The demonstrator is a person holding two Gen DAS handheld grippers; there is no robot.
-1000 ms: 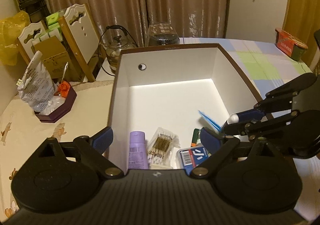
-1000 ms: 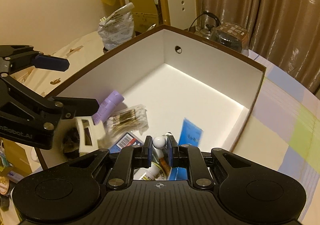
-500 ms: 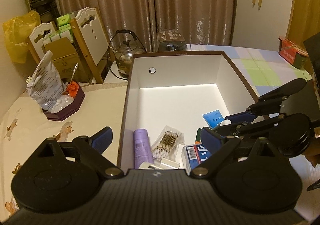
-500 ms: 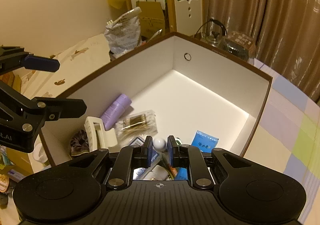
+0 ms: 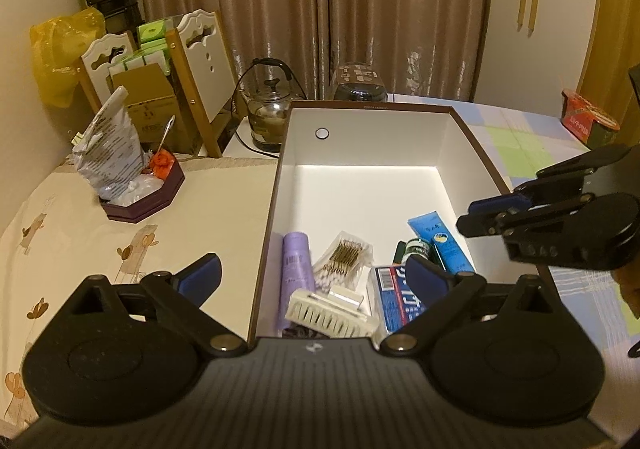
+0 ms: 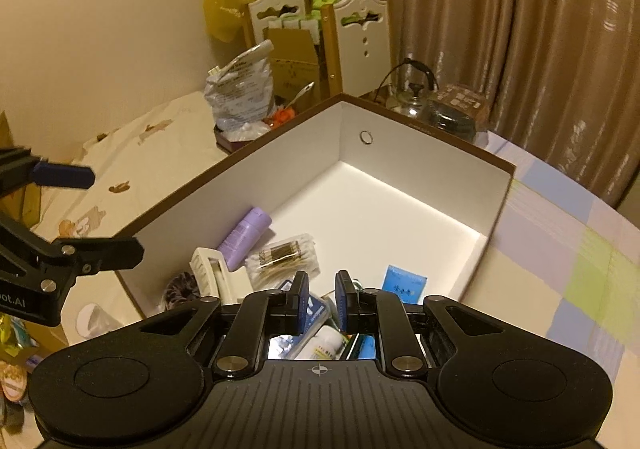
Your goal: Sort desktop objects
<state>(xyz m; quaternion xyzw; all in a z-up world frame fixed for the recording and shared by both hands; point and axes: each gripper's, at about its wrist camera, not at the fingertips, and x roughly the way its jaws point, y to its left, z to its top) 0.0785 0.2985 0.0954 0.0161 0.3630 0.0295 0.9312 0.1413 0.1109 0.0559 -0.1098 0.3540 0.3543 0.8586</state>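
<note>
A brown-rimmed white box point(image 5: 372, 108) holds a purple tube point(image 5: 296, 261), a cotton swab pack point(image 5: 344, 259), a blue tube point(image 5: 442, 239), a white comb point(image 5: 328, 311) and a blue-and-white packet point(image 5: 396, 295). My left gripper point(image 5: 312, 275) is wide open above the box's near left wall with nothing in it. My right gripper point(image 6: 322, 287) hovers over the near right part of the box point(image 6: 432, 137), a narrow bare gap between its fingers. A small white bottle point(image 6: 324, 341) lies below it among the items. From the left wrist, the right gripper point(image 5: 472, 217) shows nothing at its tips.
A dark hexagonal tray point(image 5: 144, 201) with a foil bag stands left of the box on the cream cloth. A glass kettle point(image 5: 272, 117), chairs and a cardboard carton sit behind. A red box point(image 5: 588, 123) rests on the checked cloth at far right.
Both grippers rose and drew back from the box. The white-capped bottle has left the right fingers and lies in the box. The blue tube has settled flat.
</note>
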